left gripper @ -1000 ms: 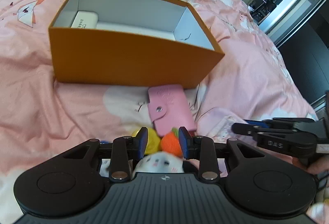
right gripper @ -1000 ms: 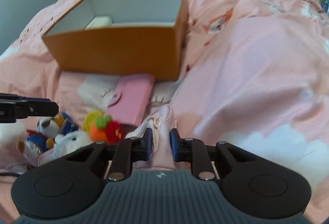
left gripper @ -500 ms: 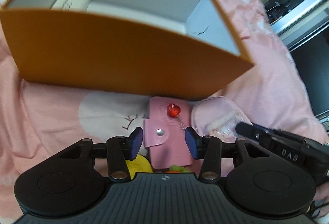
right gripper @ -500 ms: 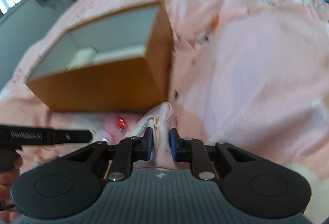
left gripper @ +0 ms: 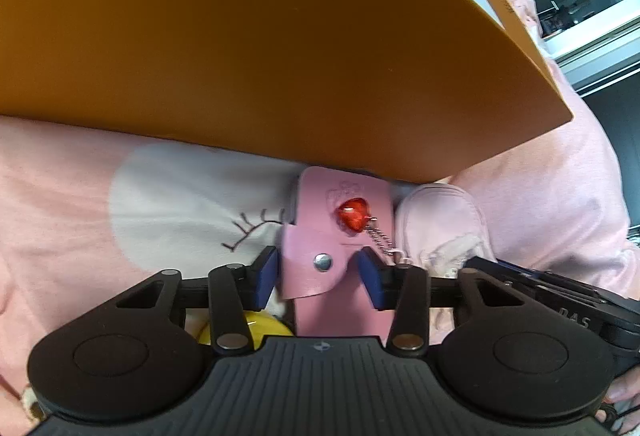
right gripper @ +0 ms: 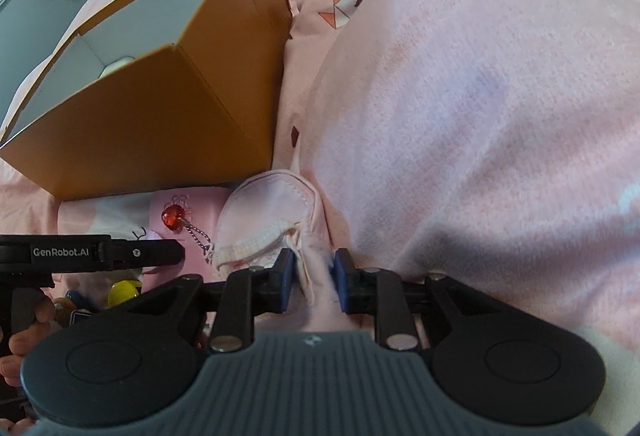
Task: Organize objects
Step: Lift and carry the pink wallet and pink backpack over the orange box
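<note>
Two grippers are seen low in their own frames. The left gripper [left gripper: 318, 276] is held open, its blue pads on either side of the snap flap of a pink card wallet [left gripper: 340, 236] at the lower centre of the left view; whether the pads touch it cannot be told. A red heart charm [left gripper: 353, 217] on a short bead chain is laid on the wallet's face. The right gripper [right gripper: 310, 282] is closed on a fold of a pale pink fabric pouch [right gripper: 268, 220], which is seen at the lower centre of the right view, just right of the wallet [right gripper: 192, 212]. An orange box [right gripper: 160, 108] is placed directly beyond both items, filling the upper part of the left view and the upper left of the right view; its inside is white. Everything is laid on a pink printed bedspread [right gripper: 480, 96]. A yellow toy [left gripper: 244, 328] is partly hidden behind the left gripper's linkage.
</note>
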`<state>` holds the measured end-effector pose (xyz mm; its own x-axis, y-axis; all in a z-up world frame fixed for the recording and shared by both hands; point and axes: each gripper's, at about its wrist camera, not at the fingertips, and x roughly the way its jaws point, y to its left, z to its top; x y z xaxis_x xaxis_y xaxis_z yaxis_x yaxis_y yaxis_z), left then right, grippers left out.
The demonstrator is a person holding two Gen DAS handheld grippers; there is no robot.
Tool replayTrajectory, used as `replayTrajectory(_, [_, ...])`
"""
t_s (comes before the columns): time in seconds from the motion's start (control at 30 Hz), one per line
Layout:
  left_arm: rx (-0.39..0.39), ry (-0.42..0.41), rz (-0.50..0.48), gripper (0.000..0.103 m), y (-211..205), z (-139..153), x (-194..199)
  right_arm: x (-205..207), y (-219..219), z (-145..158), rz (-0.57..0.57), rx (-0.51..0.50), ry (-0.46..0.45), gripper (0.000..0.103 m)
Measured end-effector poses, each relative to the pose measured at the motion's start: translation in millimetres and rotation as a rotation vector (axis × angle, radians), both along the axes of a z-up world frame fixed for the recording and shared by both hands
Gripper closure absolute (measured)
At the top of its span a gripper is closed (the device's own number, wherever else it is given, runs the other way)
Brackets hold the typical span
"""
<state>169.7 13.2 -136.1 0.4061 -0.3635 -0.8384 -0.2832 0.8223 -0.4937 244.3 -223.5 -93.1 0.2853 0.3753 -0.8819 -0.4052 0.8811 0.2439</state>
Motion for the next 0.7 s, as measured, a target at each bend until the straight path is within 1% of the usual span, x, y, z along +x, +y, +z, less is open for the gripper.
replayTrajectory(0.07, [0.021, -0.005, -0.008, 0.058, -3.1, 2.8, -0.6, 0.8, -1.0, -0.8, -0.001, 0.002, 0.005, 0.079])
replayTrajectory(0.13, [0.043, -0.017, -0.010, 0.067, -7.1, 9.4, -2.5, -0.7, -2.5, 0.3, -0.002, 0.004, 0.005, 0.079])
replayTrajectory(0.2, [0.048, -0.030, -0.007, 0.067, -7.4, 14.2, -6.7, -1.2, -1.5, 0.8, 0.001, 0.000, 0.003, 0.079])
replayTrajectory(0.3, [0.079, -0.046, -0.013, 0.067, -11.5, 21.7, -12.7, -3.4, 1.1, 3.2, 0.008, -0.013, -0.006, 0.079])
replayTrajectory(0.4, [0.091, -0.073, -0.015, 0.067, -11.2, 31.4, -18.5, -7.5, 3.3, 10.1, 0.019, -0.020, -0.025, 0.081])
replayTrajectory(0.57, [0.101, -0.116, 0.001, 0.068, -0.1, 45.5, -33.1, -19.5, 7.8, 28.0, 0.056, -0.015, -0.063, 0.086])
replayTrajectory(0.7, [0.127, -0.159, 0.010, 0.068, 9.4, 64.9, -45.1, -33.0, 11.7, 48.6, 0.107, -0.005, -0.113, 0.088])
